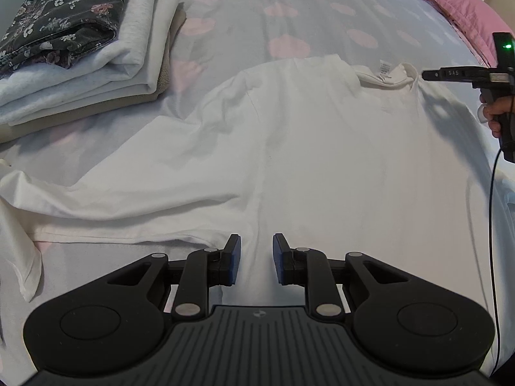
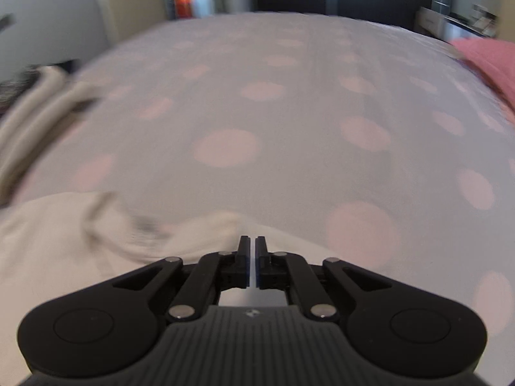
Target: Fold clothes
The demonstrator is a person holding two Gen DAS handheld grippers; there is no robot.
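A white T-shirt [image 1: 289, 148] is lying spread out on the bed [image 1: 244, 16], filling the near middle, with its collar pointing toward the far edge. The left gripper [image 1: 256, 251] is hovering over the shirt's near hem with its fingers spread apart, holding nothing. The right gripper [image 2: 252, 251] is pinching the shirt's shoulder beside the collar, its fingers pressed almost together. A stack of folded clothes [image 1: 77, 48] is sitting at the bed's far left corner, and a pink pillow [image 1: 460, 9] is lying by the far right corner.

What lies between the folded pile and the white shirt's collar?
In the left wrist view, only bare dotted bedsheet lies between the folded pile and the white shirt's collar.
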